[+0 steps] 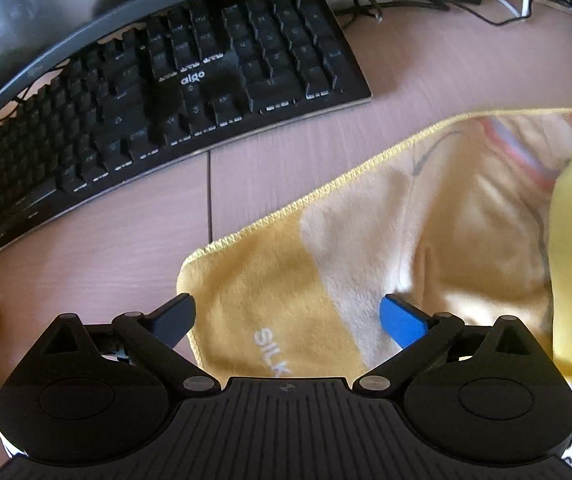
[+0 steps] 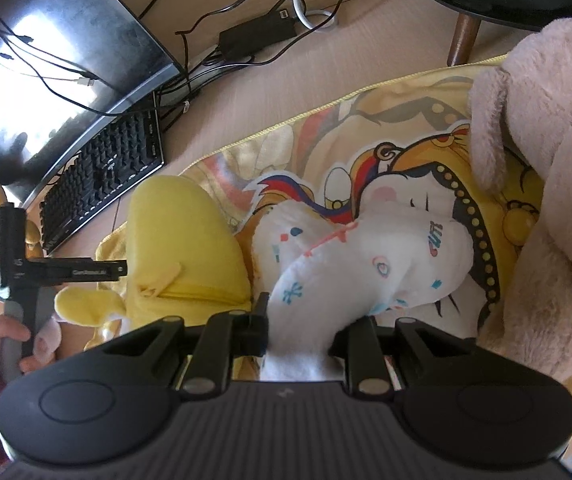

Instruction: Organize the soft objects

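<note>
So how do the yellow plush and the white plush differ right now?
The yellow plush is plain yellow; the white plush carries small coloured prints. The white plush is clamped in the right gripper; the yellow plush lies free beside it. Both rest on the yellow cloth.

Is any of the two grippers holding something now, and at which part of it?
The right gripper is shut on the white plush toy, gripping its near end. The left gripper is open over the yellow towel and holds nothing.
</note>
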`<state>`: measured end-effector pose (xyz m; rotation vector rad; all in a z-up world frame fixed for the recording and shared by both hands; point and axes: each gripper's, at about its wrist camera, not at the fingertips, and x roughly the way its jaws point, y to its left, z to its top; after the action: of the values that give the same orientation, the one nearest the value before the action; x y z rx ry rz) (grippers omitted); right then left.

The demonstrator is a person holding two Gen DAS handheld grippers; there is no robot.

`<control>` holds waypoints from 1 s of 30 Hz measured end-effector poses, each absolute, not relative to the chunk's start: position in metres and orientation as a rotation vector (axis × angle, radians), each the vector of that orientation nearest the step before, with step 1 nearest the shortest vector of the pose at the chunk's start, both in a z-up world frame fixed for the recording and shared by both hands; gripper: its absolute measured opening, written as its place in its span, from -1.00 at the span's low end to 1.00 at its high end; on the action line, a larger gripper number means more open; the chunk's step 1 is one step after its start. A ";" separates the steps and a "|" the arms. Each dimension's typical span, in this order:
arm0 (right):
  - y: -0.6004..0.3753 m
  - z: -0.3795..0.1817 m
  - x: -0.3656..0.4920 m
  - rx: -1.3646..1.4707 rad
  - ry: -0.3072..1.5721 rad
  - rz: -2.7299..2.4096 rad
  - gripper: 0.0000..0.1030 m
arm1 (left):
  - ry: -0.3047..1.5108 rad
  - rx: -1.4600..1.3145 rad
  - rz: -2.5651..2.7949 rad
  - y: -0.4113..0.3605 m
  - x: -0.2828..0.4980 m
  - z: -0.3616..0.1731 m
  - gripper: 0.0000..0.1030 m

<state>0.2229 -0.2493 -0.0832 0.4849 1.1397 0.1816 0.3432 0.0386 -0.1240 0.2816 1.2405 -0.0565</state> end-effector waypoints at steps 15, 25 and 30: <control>-0.244 -0.085 0.225 0.460 1.168 0.161 -0.58 | 1.200 0.277 -0.159 0.065 0.355 -0.108 -0.64; -0.247 -0.086 0.226 0.452 1.180 0.140 -0.58 | 1.080 0.440 -0.004 0.103 0.389 -0.082 -0.55; -0.246 -0.084 0.226 0.449 1.172 0.137 -0.58 | 1.109 0.252 -0.035 0.119 0.382 -0.060 -0.56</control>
<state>0.2260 -0.2459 -0.0840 0.4489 1.1717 0.1374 0.3822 0.1186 -0.0595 0.2519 1.1091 -0.0346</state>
